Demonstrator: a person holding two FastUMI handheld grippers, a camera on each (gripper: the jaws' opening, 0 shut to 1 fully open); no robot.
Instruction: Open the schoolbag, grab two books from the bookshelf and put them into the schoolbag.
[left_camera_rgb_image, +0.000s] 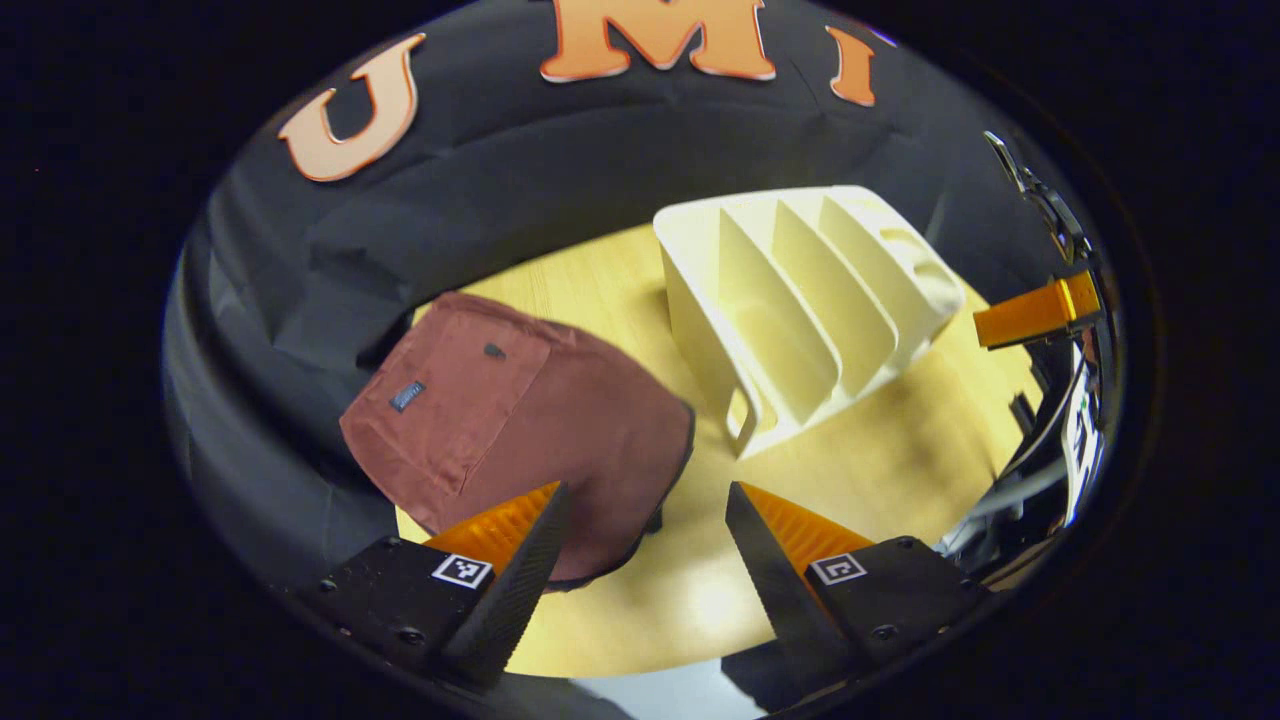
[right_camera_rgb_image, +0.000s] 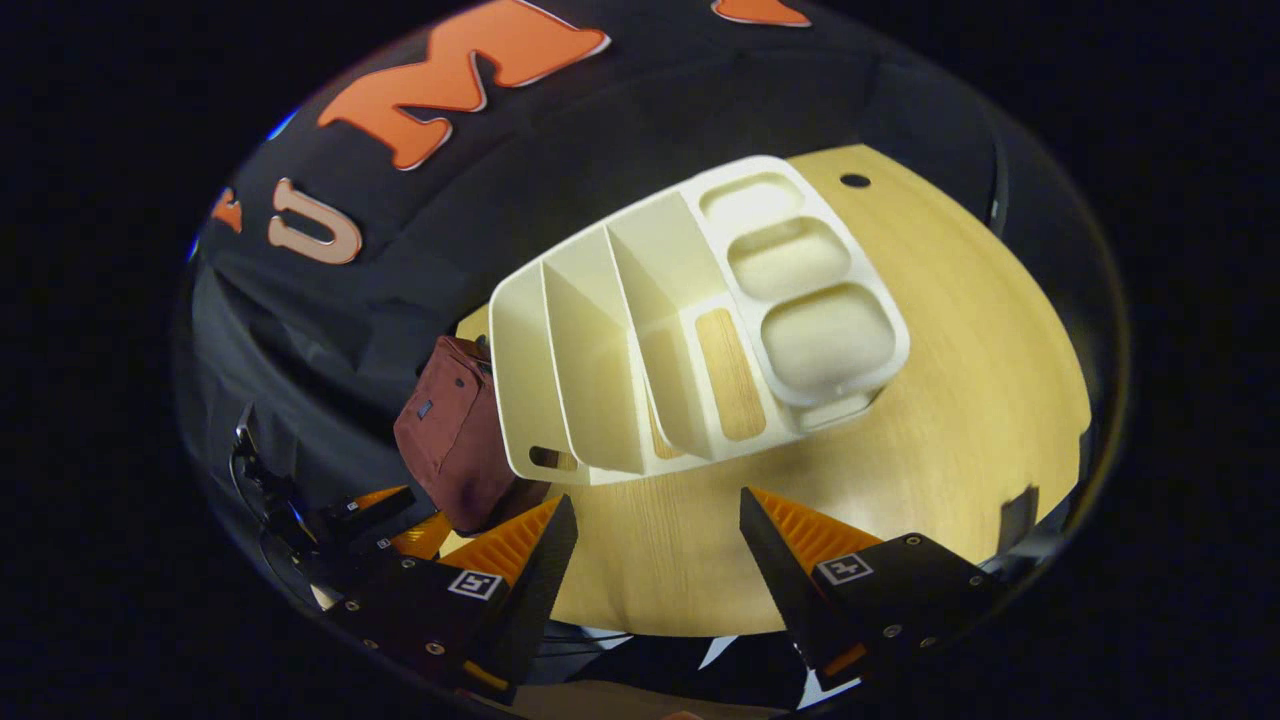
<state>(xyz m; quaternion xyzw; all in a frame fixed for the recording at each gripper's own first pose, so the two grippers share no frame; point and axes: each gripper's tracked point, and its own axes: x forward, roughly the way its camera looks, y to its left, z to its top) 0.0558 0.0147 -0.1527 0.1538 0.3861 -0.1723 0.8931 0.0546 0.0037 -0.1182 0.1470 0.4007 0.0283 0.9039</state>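
A maroon schoolbag (left_camera_rgb_image: 520, 420) lies flat on the wooden table, its flap down and a small label on the front pocket. Right of it stands a cream bookshelf (left_camera_rgb_image: 800, 300) with slanted dividers; the slots I can see into are bare. My left gripper (left_camera_rgb_image: 648, 500) hovers open above the table, its left finger over the bag's near edge. My right gripper (right_camera_rgb_image: 655, 510) is open too, held above the table just in front of the bookshelf (right_camera_rgb_image: 680, 320). In the right gripper view the schoolbag (right_camera_rgb_image: 455, 435) sits behind the shelf's left end, with the left gripper (right_camera_rgb_image: 400, 520) beside it.
The round wooden table (right_camera_rgb_image: 950, 400) has bare surface right of the shelf and a small cable hole (right_camera_rgb_image: 855, 180) near its far edge. The shelf's right end carries three shallow trays (right_camera_rgb_image: 800, 300). A finger (left_camera_rgb_image: 1030, 315) of the right gripper juts in at the right edge.
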